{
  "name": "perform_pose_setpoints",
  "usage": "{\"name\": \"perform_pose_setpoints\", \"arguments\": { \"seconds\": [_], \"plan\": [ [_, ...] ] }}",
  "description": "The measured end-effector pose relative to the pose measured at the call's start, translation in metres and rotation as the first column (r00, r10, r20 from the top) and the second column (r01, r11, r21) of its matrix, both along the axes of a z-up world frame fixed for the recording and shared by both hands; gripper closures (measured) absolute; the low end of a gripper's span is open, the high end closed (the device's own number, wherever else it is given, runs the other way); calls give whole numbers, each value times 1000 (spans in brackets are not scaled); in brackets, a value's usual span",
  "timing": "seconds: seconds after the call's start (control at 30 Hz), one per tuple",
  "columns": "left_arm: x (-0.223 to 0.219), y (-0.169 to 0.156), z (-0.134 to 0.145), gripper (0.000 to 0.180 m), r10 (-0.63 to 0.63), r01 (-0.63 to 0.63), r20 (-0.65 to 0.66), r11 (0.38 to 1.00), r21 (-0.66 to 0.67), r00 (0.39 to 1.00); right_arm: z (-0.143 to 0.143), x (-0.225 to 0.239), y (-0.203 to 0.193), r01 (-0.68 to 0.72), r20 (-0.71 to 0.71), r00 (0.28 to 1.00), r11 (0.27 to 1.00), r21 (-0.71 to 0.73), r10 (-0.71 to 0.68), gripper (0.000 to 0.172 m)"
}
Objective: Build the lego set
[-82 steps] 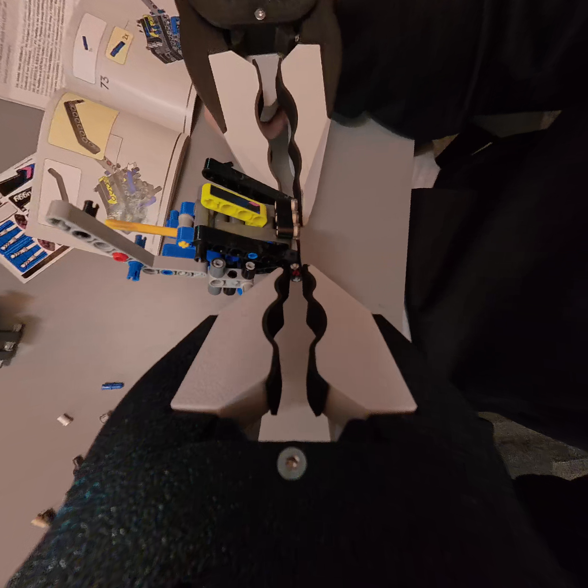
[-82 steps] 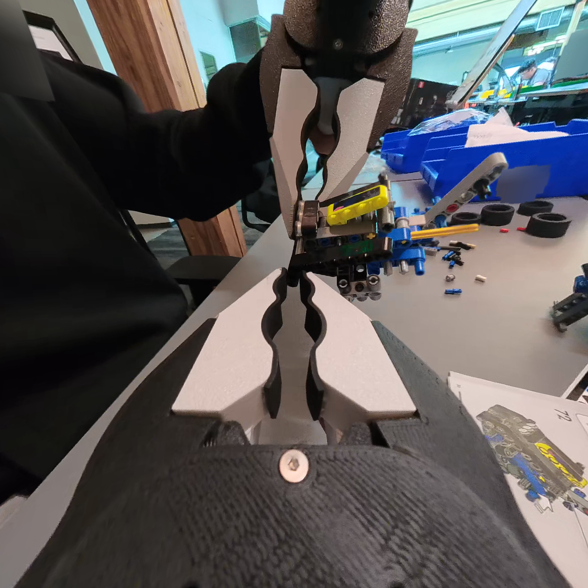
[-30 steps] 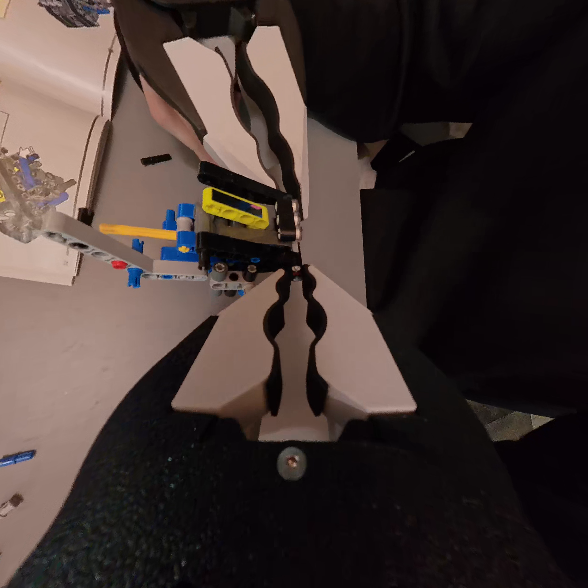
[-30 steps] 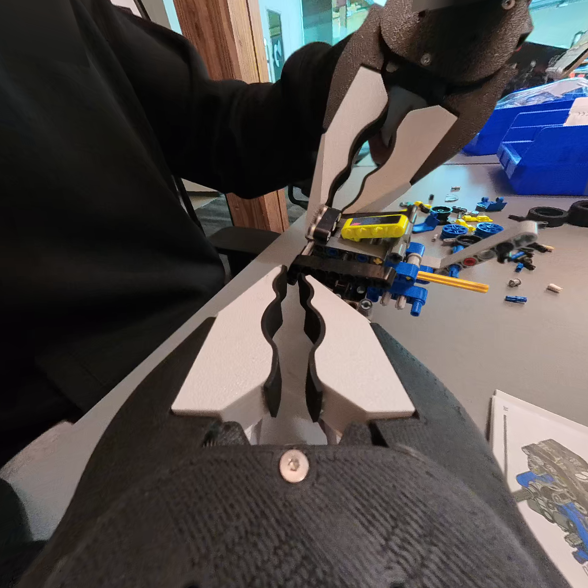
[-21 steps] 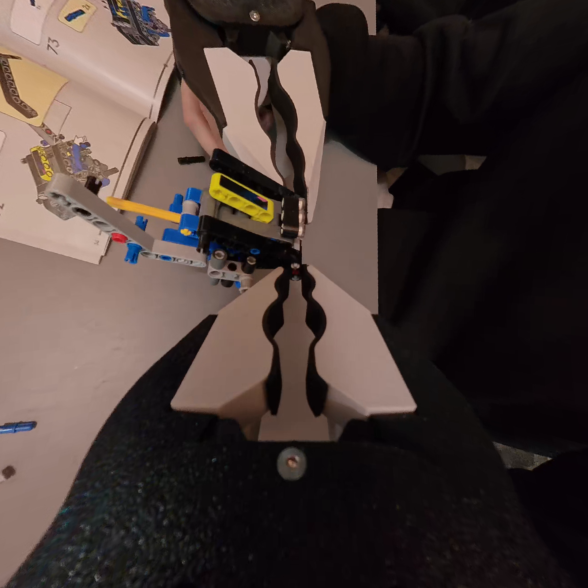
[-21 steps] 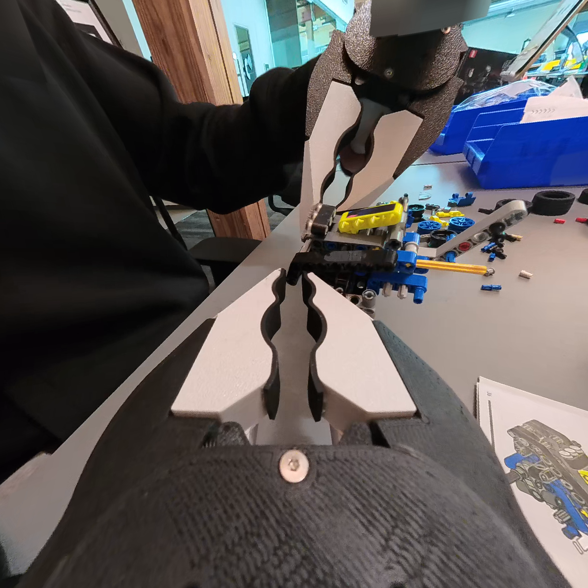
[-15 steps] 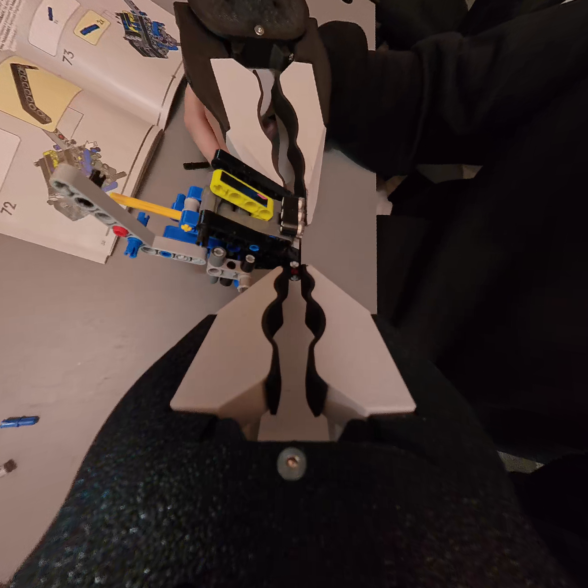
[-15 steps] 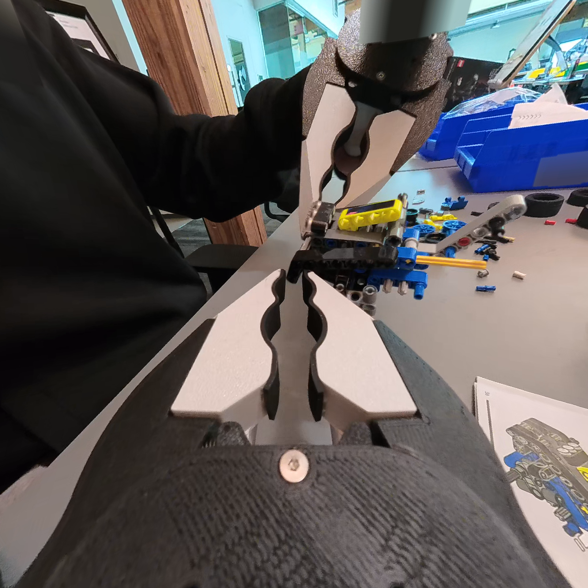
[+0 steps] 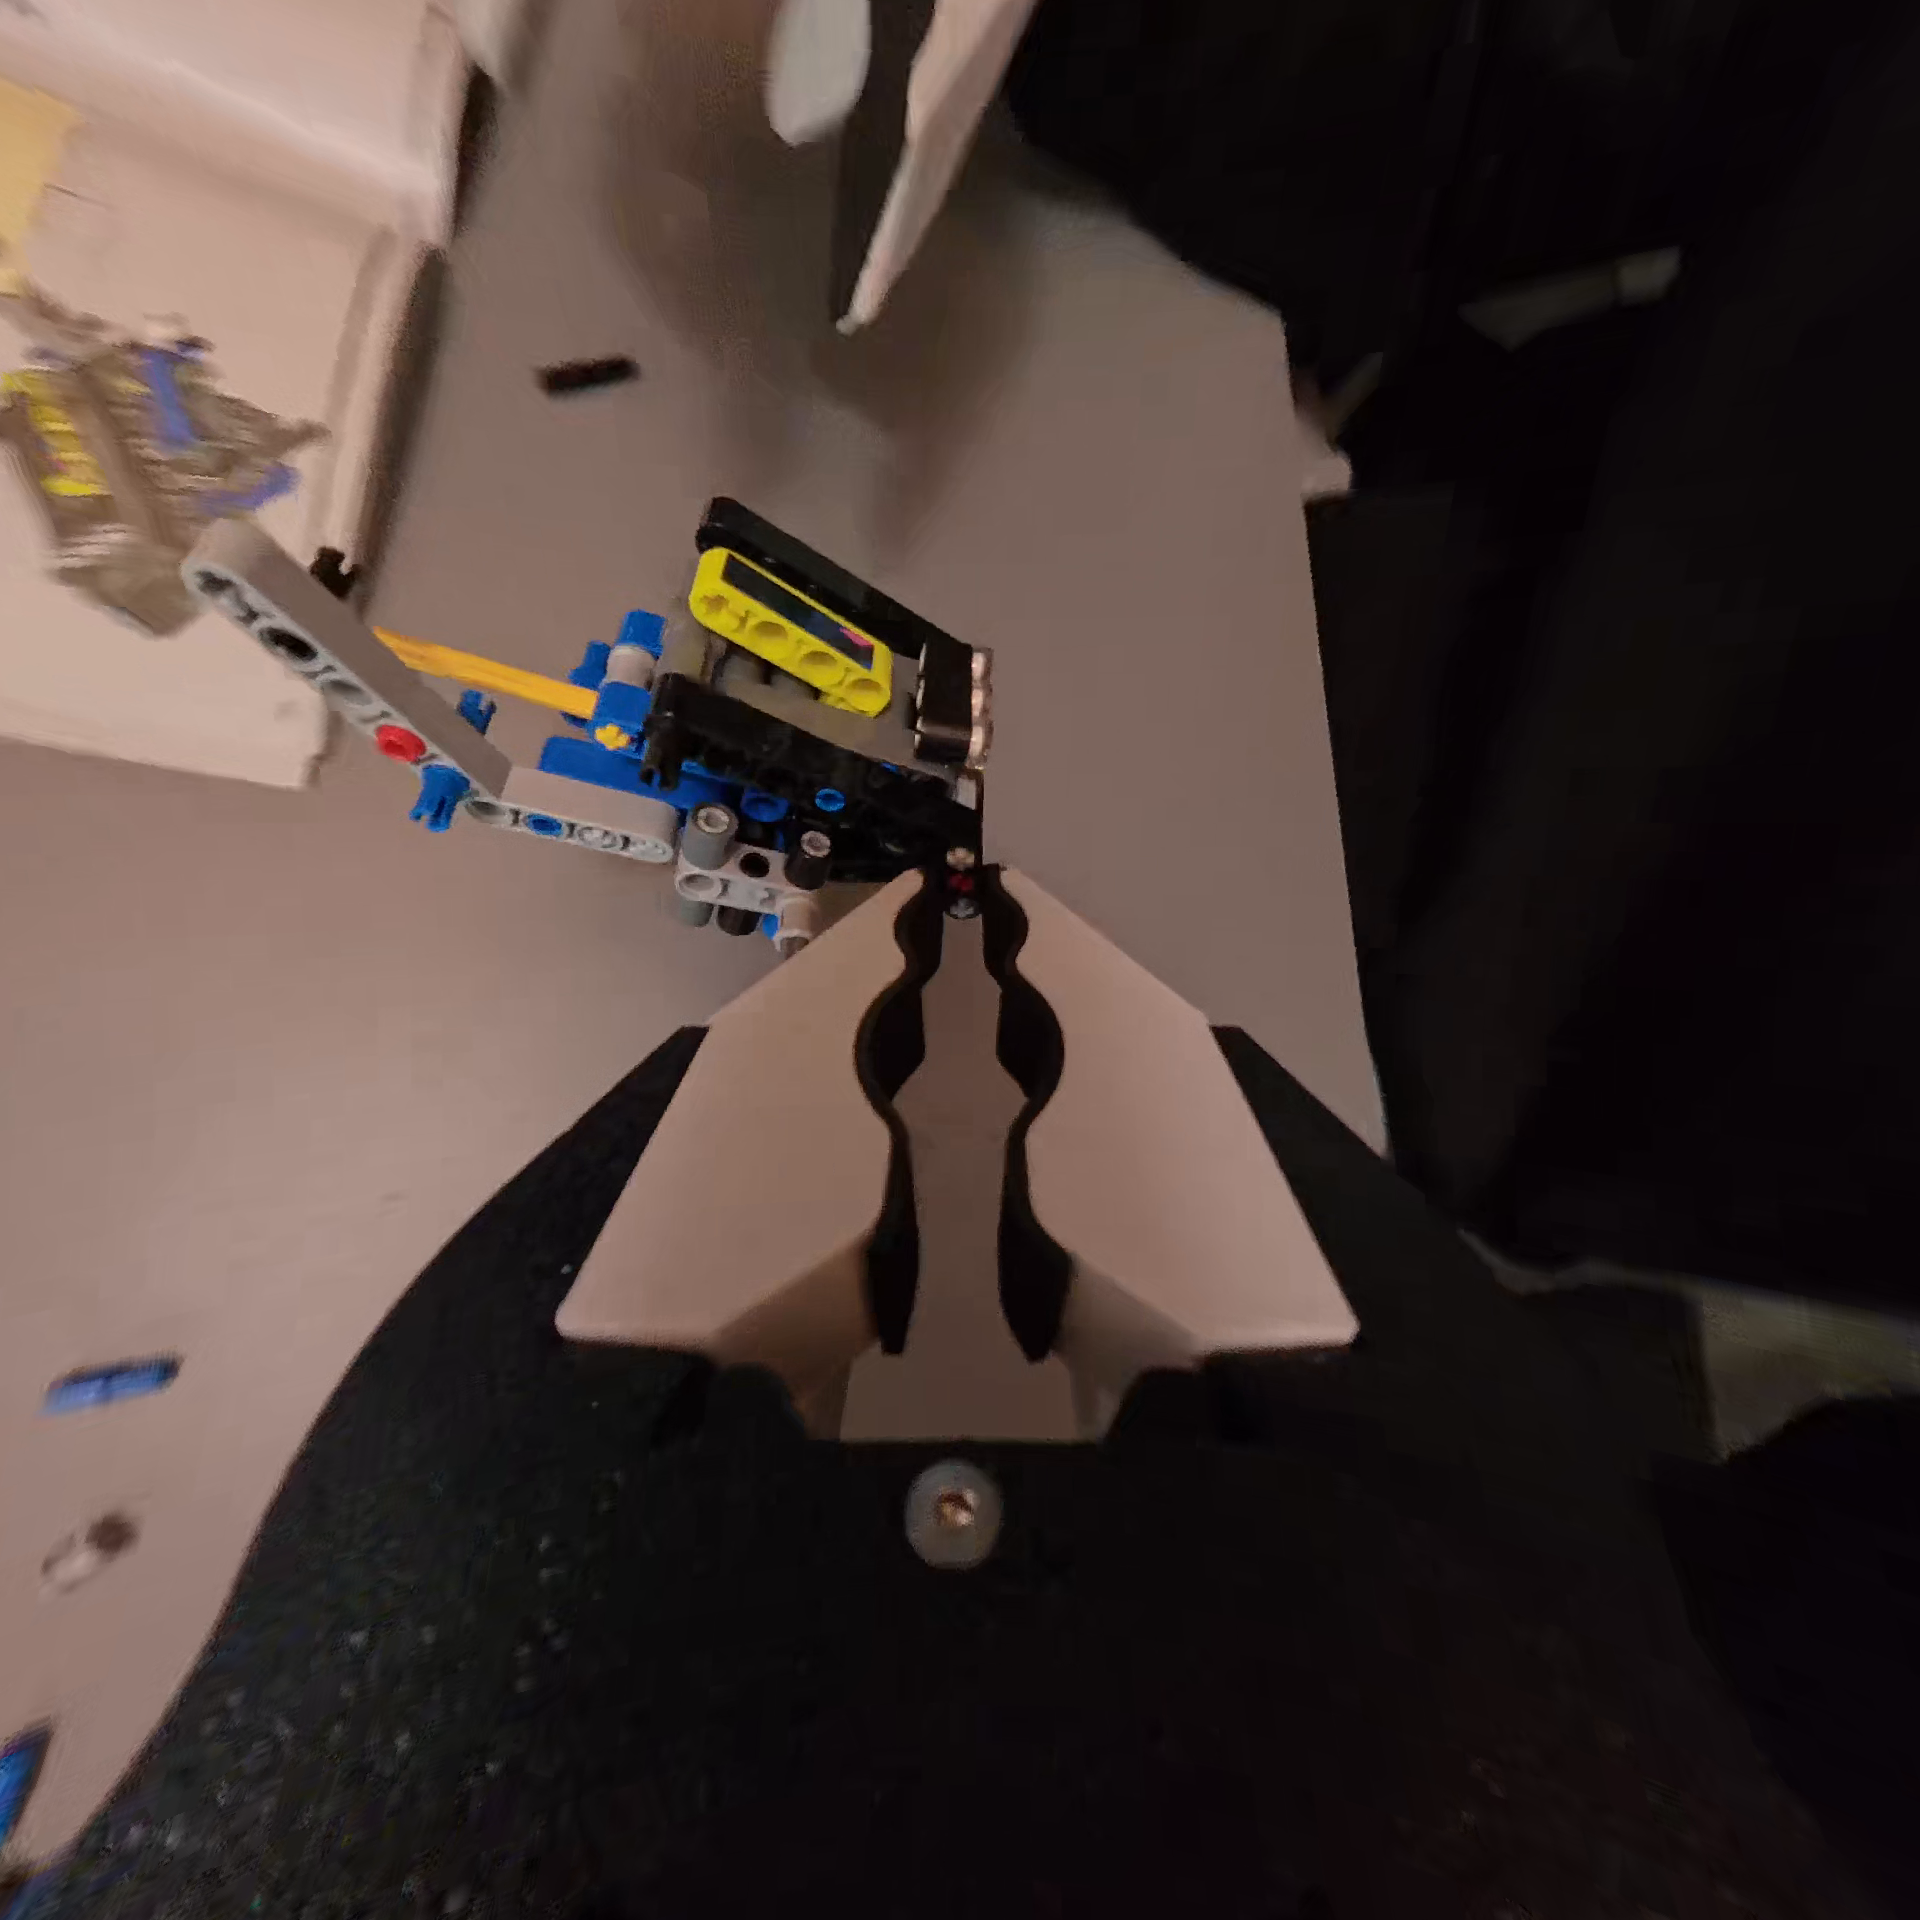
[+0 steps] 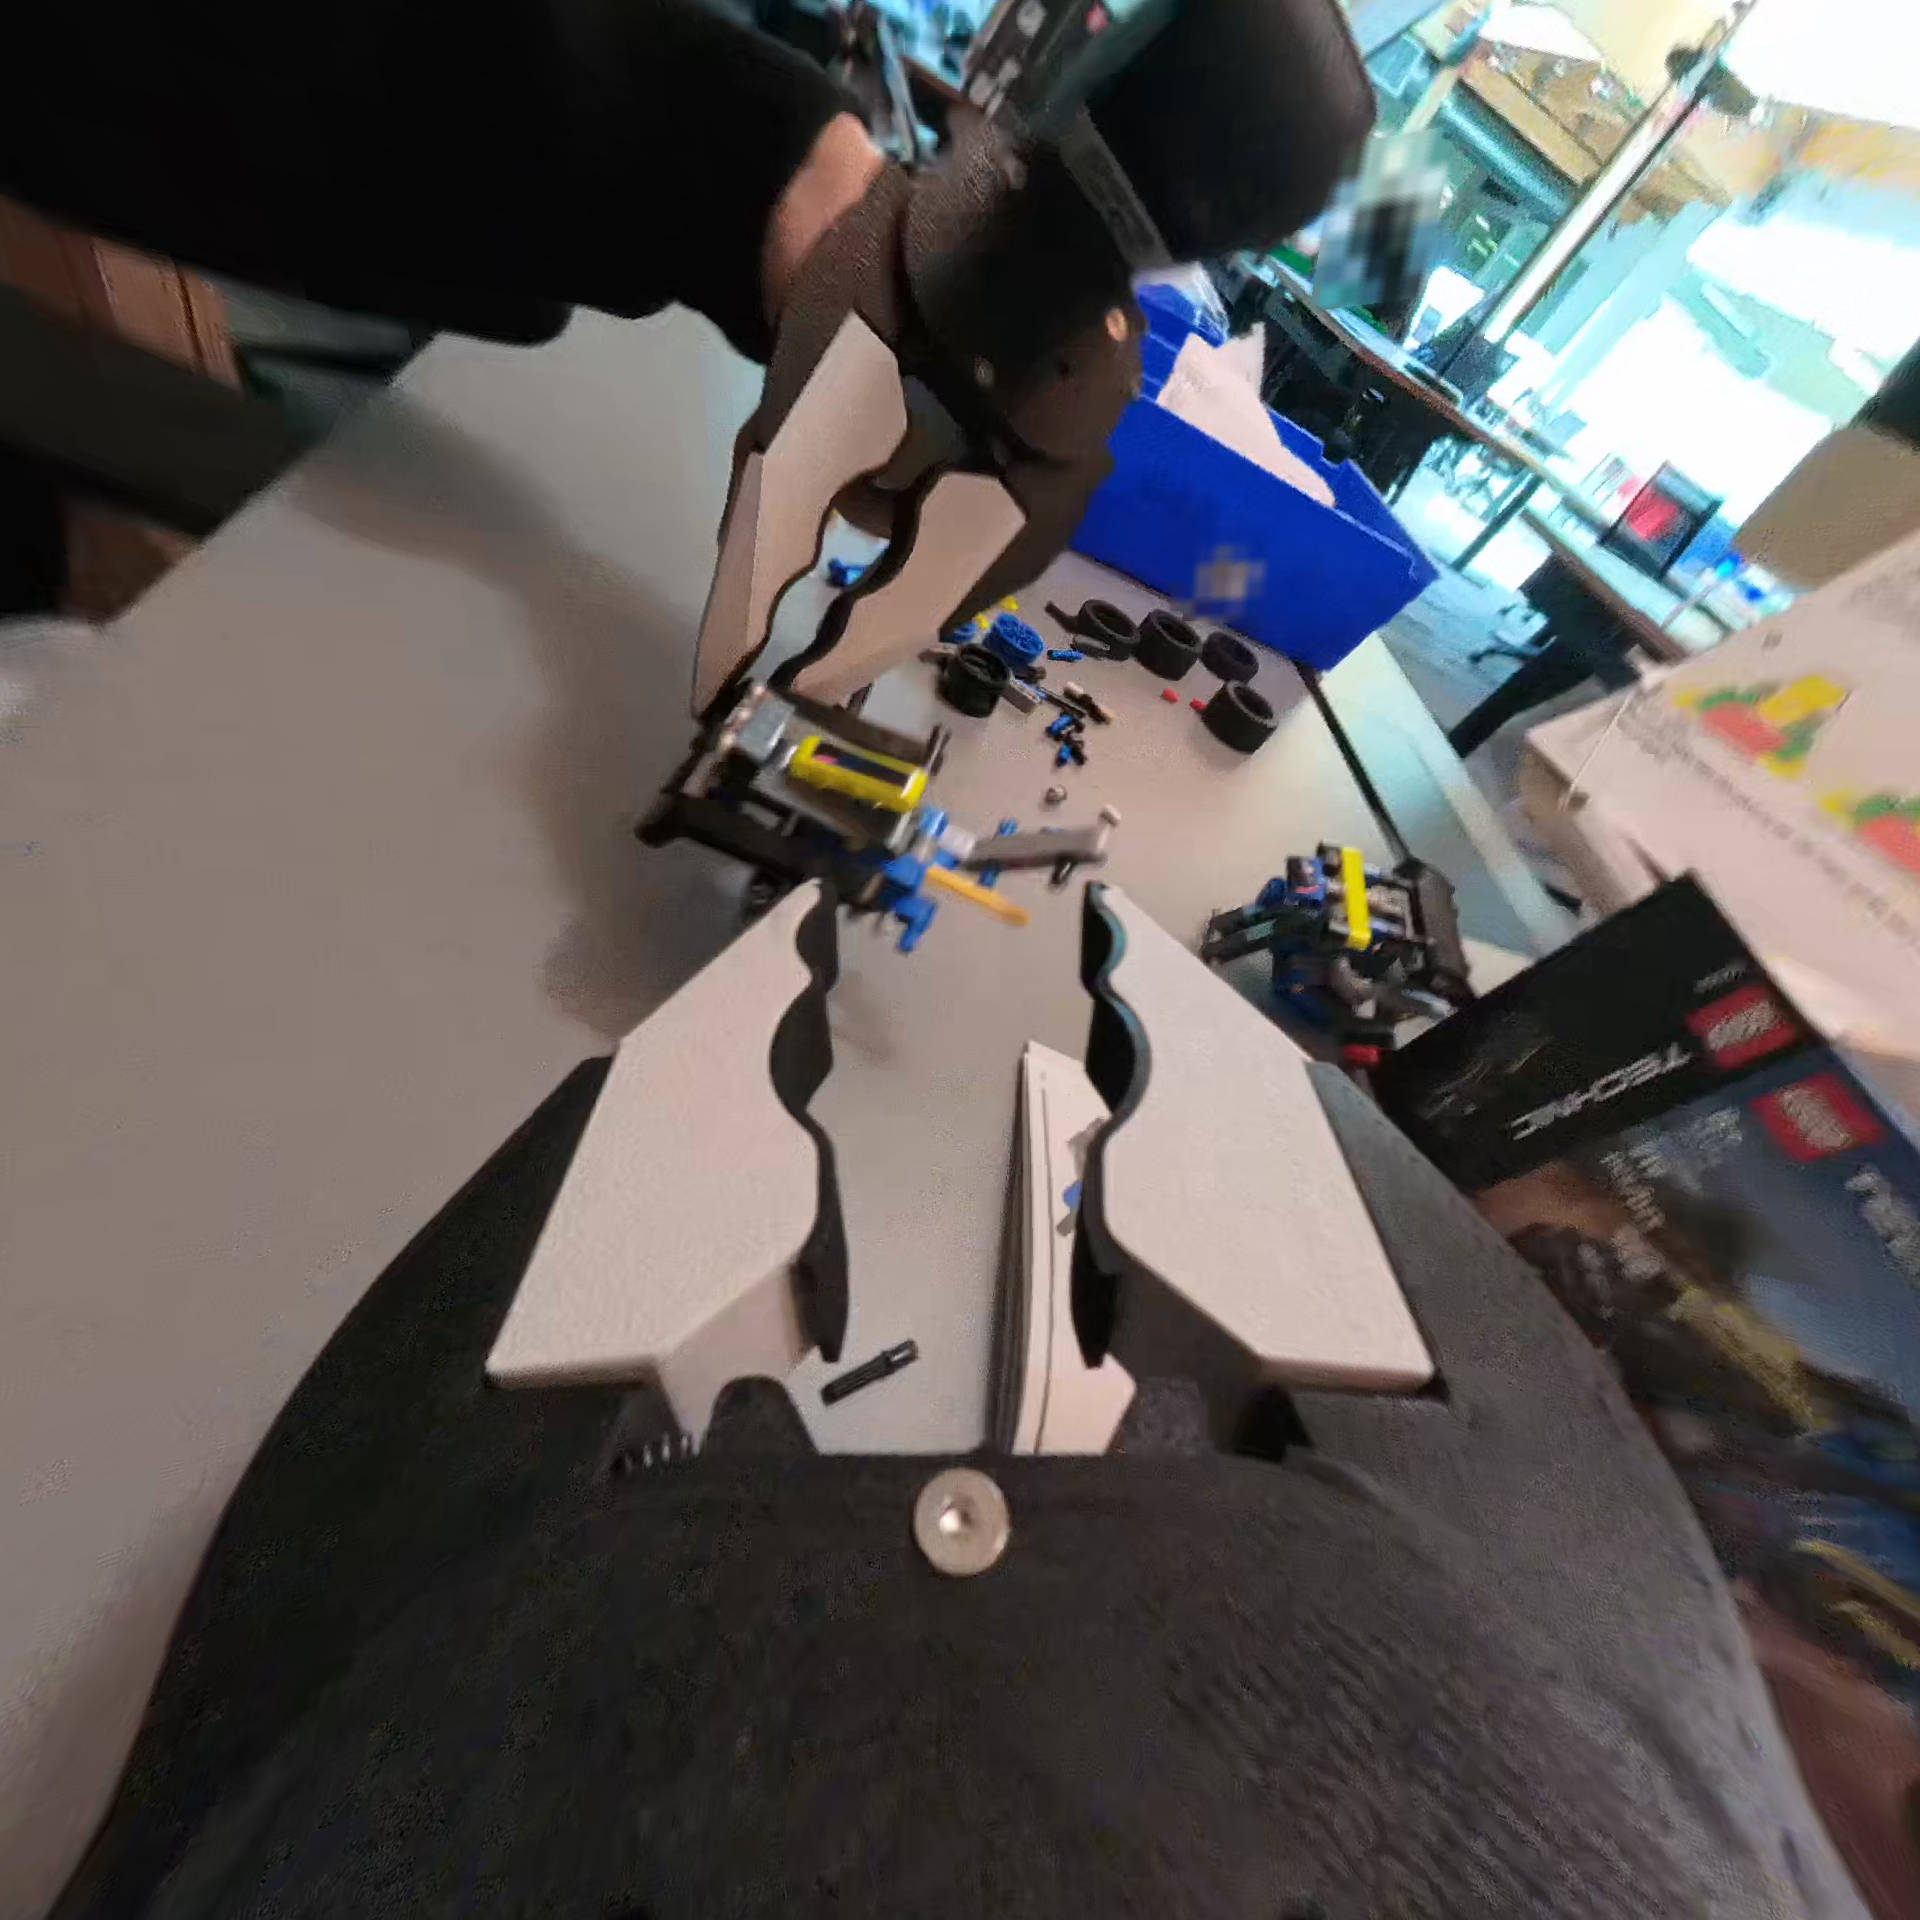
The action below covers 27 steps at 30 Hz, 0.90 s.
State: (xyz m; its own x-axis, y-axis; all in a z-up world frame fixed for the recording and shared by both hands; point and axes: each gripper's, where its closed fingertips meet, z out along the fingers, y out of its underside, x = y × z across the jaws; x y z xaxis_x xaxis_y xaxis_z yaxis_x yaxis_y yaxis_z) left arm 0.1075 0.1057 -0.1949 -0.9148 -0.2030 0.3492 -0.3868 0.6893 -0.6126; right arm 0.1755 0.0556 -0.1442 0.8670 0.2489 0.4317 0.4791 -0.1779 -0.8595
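Spanning both views, the grey table carries an open instruction booklet, a blue bin and black tyres; the brick assembly, black, blue and yellow, hangs above it, pinched at its rear black corner by the left gripper, jaws nearly closed on a thin edge; that hold should remain square to avoid twisting. The right gripper stands wide and bare, just short of the assembly; a loose black pin lies beneath it.
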Motion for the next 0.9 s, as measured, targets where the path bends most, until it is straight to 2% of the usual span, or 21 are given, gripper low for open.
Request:
{"name": "perform_pose_setpoints", "arguments": {
  "seconds": [0.03,0.13,0.2,0.27,0.5,0.6,0.67,0.83,0.9],
  "plan": [
    [-6,-1,-8,176,-57,57,-10,998,6,998,-3,-5,2,-14,39,999,1000,-19,15,120],
    [-18,-5,-27,177,-196,197,-51,980,22,979,-32,-28,5,-137,75,985,970,-201,155,102],
    [-23,-9,-33,177,-271,273,-73,962,9,960,-53,-41,3,-222,84,961,918,-329,262,98],
    [-24,-13,-34,177,-318,317,-89,948,-25,944,-62,-48,3,-283,59,942,873,-398,332,95],
    [-12,-8,-33,177,-384,370,-118,921,-123,916,-66,-53,17,-418,18,879,788,-451,476,100],
    [-9,-6,-33,177,-402,384,-119,911,-150,908,-67,-50,27,-438,-24,877,780,-447,479,107],
    [-7,-5,-34,177,-409,388,-117,907,-162,905,-74,-48,29,-450,-54,872,751,-483,487,106],
    [-3,-2,-34,177,-410,389,-102,903,-180,906,-77,-54,27,-520,-107,831,694,-498,546,121],
    [-2,0,-34,177,-404,381,-95,904,-194,910,-77,-53,28,-525,-125,830,685,-506,544,121]
  ]
}}
